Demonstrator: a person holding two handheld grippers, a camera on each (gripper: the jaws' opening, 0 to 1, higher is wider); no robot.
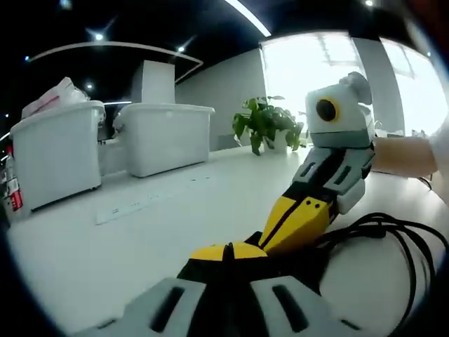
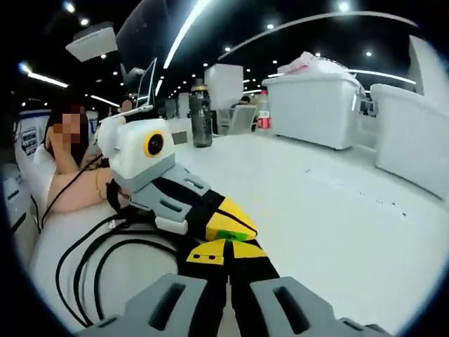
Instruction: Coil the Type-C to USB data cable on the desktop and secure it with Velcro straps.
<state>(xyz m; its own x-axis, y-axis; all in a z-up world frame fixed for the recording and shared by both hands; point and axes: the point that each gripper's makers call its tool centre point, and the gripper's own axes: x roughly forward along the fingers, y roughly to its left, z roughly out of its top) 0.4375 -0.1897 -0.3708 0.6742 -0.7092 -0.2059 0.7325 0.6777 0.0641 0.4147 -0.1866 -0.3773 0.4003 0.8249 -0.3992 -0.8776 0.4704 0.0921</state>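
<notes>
Nearest in the left gripper view, left gripper [image 1: 228, 256] with yellow tips drawn together, apparently pinched on the black cable, though the pinch point itself too hidden to be sure. Just beyond, right gripper [image 1: 298, 225] reaching in from the right, its tips meeting the left's at the same spot. Same meeting in the right gripper view: right gripper [image 2: 223, 254] narrowed to almost nothing, left gripper [image 2: 224, 225] crossing from the left, tip to tip. Data cable [image 1: 393, 242] in several loose loops on the white desktop [image 1: 105, 239], beside and behind the jaws; loops also fanning out at lower left [image 2: 98, 260]. No Velcro strap to be made out. Probably mid-coil: best to keep one pinch fixed on the gathered loops, feed slack with the other, keep loops even, avoid letting both go at once. Farther back, white storage bins [image 1: 165, 137], a potted plant [image 1: 266, 123], a dark bottle [image 2: 201, 112].
</notes>
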